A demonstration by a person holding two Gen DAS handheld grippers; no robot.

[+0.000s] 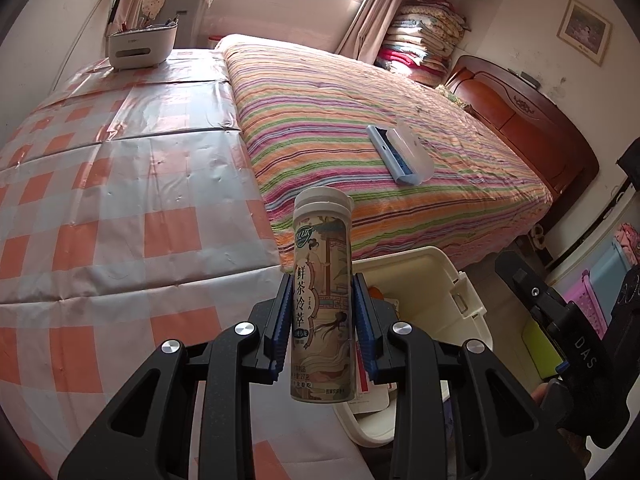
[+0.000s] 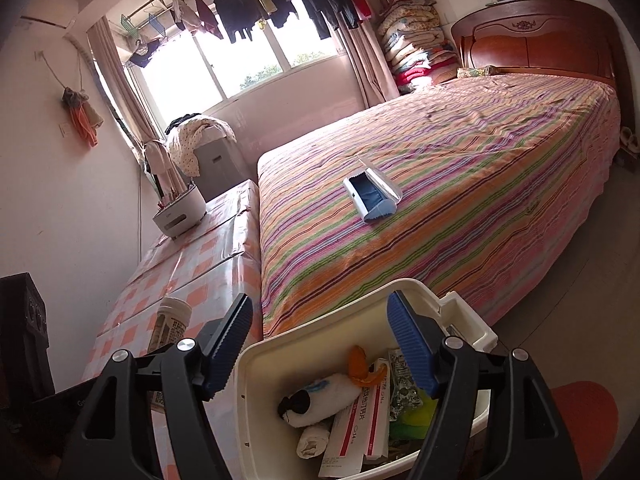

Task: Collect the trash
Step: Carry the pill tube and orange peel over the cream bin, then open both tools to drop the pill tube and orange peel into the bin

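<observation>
Your left tongs (image 1: 322,322) are clamping the tea tube (image 1: 322,296) upright at the worktop (image 1: 120,200) edge, just beside the bin (image 2: 256,380). Your right tongs (image 2: 320,344) are hanging apart and empty over the bin's rubbish. Be carrying the tube over the bin's rim before letting go.

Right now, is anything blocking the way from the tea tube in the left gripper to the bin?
Nothing visible blocks it. The left gripper holds the tea tube upright, beside the open cream bin. The right gripper hangs open over the bin's mouth, so it may crowd the drop.
</observation>
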